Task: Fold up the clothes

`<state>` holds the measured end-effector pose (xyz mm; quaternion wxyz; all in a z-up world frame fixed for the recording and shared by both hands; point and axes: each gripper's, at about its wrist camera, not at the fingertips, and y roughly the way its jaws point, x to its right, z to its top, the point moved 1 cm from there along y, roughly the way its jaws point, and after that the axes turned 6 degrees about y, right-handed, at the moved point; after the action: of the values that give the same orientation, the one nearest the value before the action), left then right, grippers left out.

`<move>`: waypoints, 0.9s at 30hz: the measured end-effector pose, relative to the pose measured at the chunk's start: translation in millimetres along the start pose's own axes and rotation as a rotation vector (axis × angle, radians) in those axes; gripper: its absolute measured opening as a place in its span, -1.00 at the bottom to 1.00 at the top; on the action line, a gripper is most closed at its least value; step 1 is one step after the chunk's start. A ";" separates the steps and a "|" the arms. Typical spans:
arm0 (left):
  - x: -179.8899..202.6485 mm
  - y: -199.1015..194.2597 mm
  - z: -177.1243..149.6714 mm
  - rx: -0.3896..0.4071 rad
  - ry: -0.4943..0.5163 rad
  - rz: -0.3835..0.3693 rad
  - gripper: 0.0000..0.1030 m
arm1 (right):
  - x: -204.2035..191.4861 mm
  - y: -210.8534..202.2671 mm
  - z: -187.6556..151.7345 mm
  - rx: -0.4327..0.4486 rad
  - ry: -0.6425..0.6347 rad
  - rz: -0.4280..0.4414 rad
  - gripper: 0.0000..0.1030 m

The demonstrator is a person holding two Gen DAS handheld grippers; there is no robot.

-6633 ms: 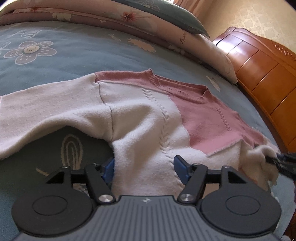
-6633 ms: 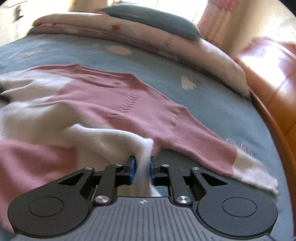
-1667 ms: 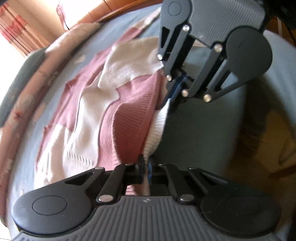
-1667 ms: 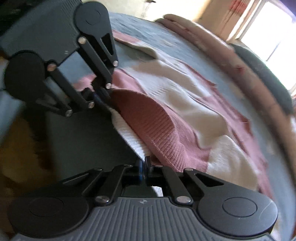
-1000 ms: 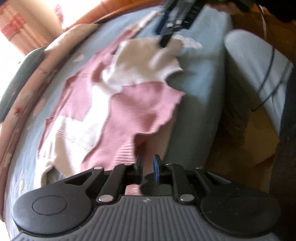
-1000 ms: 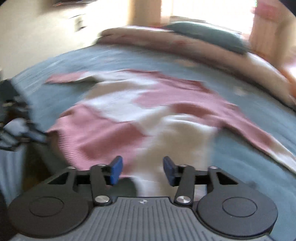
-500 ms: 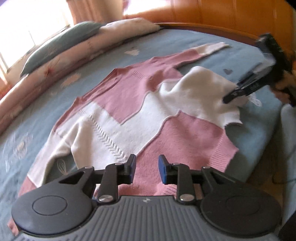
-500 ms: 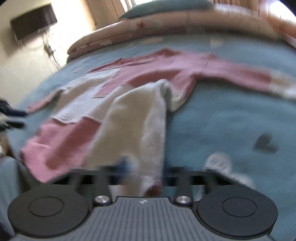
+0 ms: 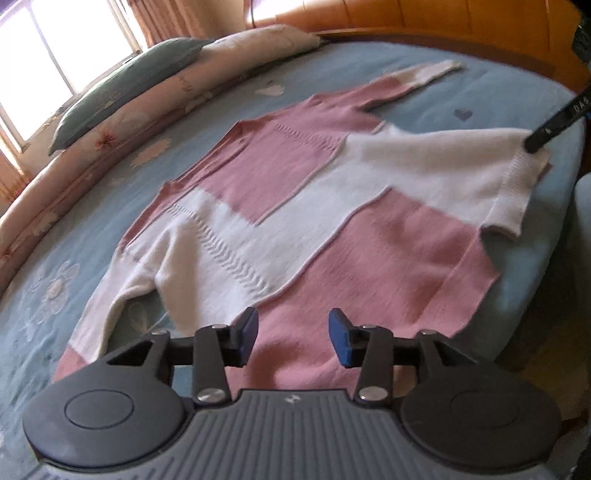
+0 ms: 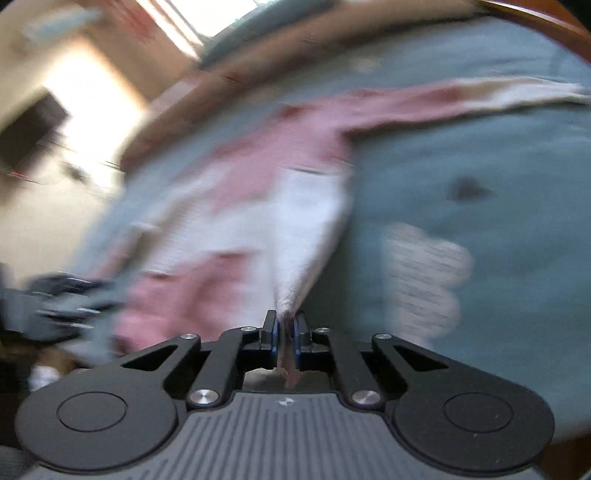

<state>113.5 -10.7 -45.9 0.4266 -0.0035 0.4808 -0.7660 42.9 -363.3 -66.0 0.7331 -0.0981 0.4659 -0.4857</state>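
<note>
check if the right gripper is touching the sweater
Touching. The right wrist view shows the right gripper with its blue pads closed on the white hem corner of the sweater.

A bed (image 9: 424, 70) with a blue flower-print cover fills the room. Beyond it lies a long floral bolster (image 9: 155, 96) topped by a green pillow (image 9: 122, 85); behind that, bright windows (image 9: 62, 48) and a wooden headboard (image 9: 443, 18).

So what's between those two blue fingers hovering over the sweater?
In the left wrist view, nothing is held between the left gripper's open fingers; only the sweater's pink hem shows through the gap.
</note>
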 end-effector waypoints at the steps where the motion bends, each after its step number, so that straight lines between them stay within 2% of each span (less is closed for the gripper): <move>1: -1.3 -0.3 -2.9 -0.011 -0.002 0.015 -0.15 | -2.0 0.4 -0.9 0.005 -0.009 -0.015 -0.74; 4: -14.9 -2.4 -14.5 -0.046 -0.071 0.026 -0.12 | -7.9 1.6 -3.6 0.020 -0.036 -0.059 -0.69; 6: -31.7 -1.7 -23.5 -0.083 -0.163 0.016 -0.12 | -11.9 2.4 -5.3 0.030 -0.055 -0.089 -0.56; 9: -63.8 3.1 -39.0 -0.155 -0.378 -0.008 -0.12 | -17.8 3.6 -8.0 0.046 -0.082 -0.133 -0.36; 11: -82.6 5.7 -52.0 -0.184 -0.553 -0.064 -0.10 | -21.9 4.6 -9.7 0.055 -0.100 -0.162 -0.28; 14: -95.4 13.8 -72.9 -0.192 -0.779 -0.178 -0.10 | -36.2 19.6 -11.4 0.042 -0.136 -0.132 -0.18; 19: -87.9 35.2 -103.1 -0.199 -1.022 -0.258 -0.13 | -50.8 36.9 -20.7 0.026 -0.127 -0.058 -0.16; 22: -74.7 45.6 -111.7 -0.215 -1.048 -0.255 -0.14 | -56.4 40.1 -26.0 0.028 -0.115 -0.027 -0.13; 25: -60.5 44.5 -104.4 -0.178 -0.996 -0.218 -0.13 | -58.0 38.3 -29.8 0.034 -0.105 -0.010 -0.07; 27: -51.4 46.4 -94.4 -0.166 -0.958 -0.221 -0.13 | -57.9 38.1 -32.0 0.036 -0.102 -0.014 -0.04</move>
<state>137.2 84.3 -110.1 0.5141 -0.4398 0.2868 -0.6783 36.1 -287.5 -72.2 0.7541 -0.1130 0.4183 -0.4935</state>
